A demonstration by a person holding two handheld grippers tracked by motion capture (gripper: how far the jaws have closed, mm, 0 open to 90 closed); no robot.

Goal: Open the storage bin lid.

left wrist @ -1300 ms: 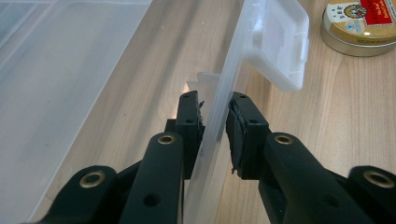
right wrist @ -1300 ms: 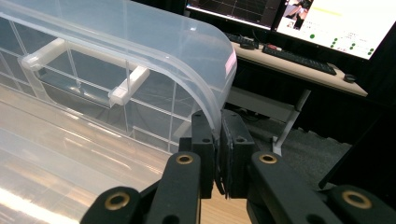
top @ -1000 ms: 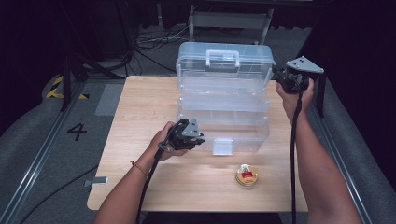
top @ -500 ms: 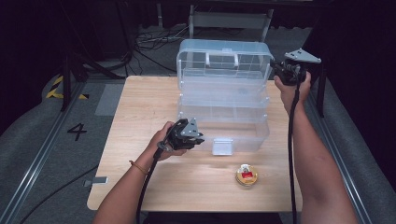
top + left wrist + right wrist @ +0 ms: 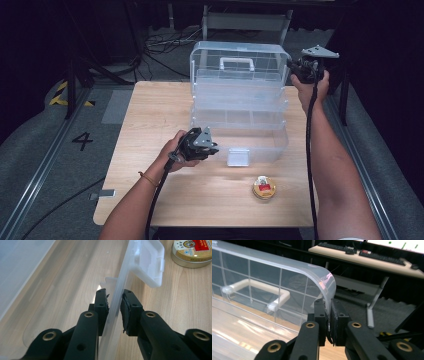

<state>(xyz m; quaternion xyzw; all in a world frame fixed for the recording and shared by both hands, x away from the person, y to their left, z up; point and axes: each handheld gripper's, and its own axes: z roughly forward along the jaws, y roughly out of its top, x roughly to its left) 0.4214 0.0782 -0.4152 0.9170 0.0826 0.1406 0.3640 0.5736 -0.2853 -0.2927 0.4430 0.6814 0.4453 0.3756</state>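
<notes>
On the wooden bench (image 5: 150, 125), the front wall of a clear plastic box (image 5: 240, 120) is pinched between the jaws of the left hand-held gripper (image 5: 114, 307), beside its white latch (image 5: 147, 262). A small round tin (image 5: 263, 188) lies nearby. At the far right, the raised lid (image 5: 287, 267) is clamped at its rim by the right hand-held gripper (image 5: 329, 315)

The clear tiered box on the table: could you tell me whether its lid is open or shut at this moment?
Open. The lid stands raised behind the stepped trays, its rim pinched by the right gripper, while the left gripper clamps the bottom tray's front wall.
</notes>
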